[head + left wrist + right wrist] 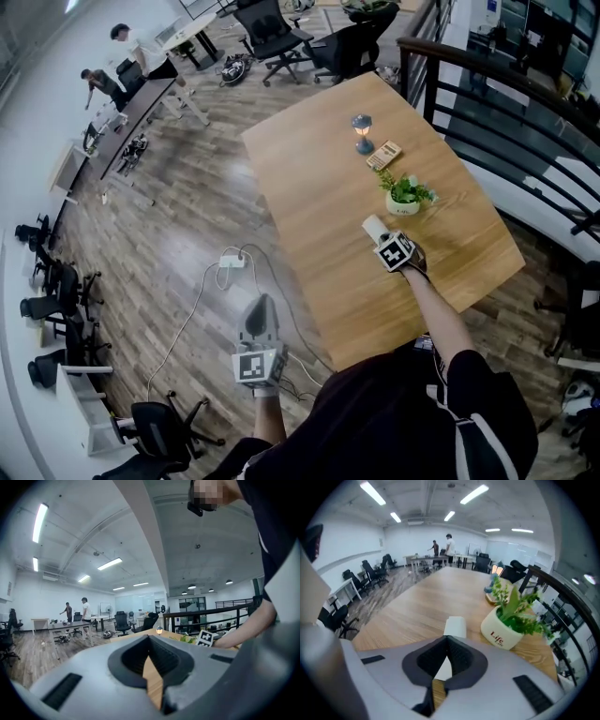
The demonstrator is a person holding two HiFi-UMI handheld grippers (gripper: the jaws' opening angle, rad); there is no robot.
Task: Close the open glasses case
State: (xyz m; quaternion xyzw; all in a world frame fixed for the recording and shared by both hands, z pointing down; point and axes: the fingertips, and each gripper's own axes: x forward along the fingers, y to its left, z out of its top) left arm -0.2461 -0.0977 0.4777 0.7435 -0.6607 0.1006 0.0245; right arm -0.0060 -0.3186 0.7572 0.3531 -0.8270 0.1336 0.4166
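A pale, oblong glasses case [373, 226] lies on the wooden table [319, 197] with its lid down, just left of a potted plant. My right gripper [385, 242] hovers over its near end, tilted downward. In the right gripper view the case [455, 626] shows just beyond the jaws, and the right gripper [447, 637] is shut with nothing between its fingers. My left gripper [261, 302] hangs off the table's near left corner, over the floor. In its own view the left gripper [150, 637] points level across the table, jaws shut and empty.
A small plant [408, 194] in a white pot [501, 632] stands right beside the case. Farther back are a little lamp [362, 132] and a calculator-like block [383, 155]. A power strip [232, 261] with cables lies on the floor. A railing [487, 75] borders the right side.
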